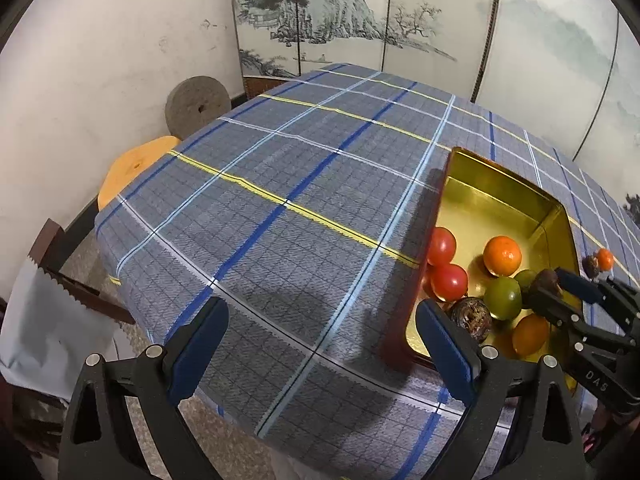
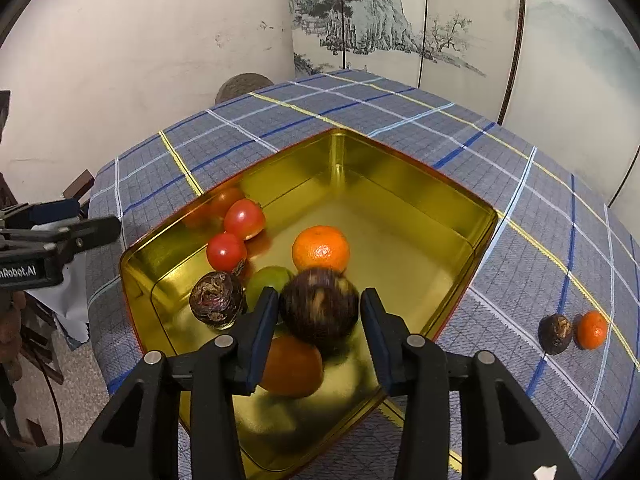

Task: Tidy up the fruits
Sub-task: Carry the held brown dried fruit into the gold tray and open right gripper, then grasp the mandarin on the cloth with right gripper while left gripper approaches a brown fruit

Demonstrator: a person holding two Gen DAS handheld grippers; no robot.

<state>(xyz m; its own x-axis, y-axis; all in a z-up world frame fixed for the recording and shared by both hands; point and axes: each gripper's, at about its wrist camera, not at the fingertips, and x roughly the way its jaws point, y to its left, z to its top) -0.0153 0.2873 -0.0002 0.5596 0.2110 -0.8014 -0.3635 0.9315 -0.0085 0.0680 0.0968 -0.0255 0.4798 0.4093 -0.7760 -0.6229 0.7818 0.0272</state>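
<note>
A gold tin box (image 2: 420, 216) (image 1: 500, 196) sits on the plaid table. In it lie two red tomatoes (image 2: 244, 220) (image 2: 226, 252), an orange tangerine (image 2: 320, 248), a green fruit (image 2: 268, 280), a dark brown fruit (image 2: 216, 300) and an orange fruit (image 2: 294, 366). My right gripper (image 2: 320, 316) is over the box, open, with a blurred dark brown fruit (image 2: 320, 308) between its fingers, a gap on the right side. It also shows in the left wrist view (image 1: 554, 286). My left gripper (image 1: 320, 344) is open and empty above the cloth, left of the box.
On the cloth right of the box lie a dark brown fruit (image 2: 554, 334) and a small tangerine (image 2: 592, 330). A painted folding screen (image 2: 400, 12) stands behind the table. A stone wheel (image 1: 198, 106) and an orange stool (image 1: 132, 168) stand at the table's far left.
</note>
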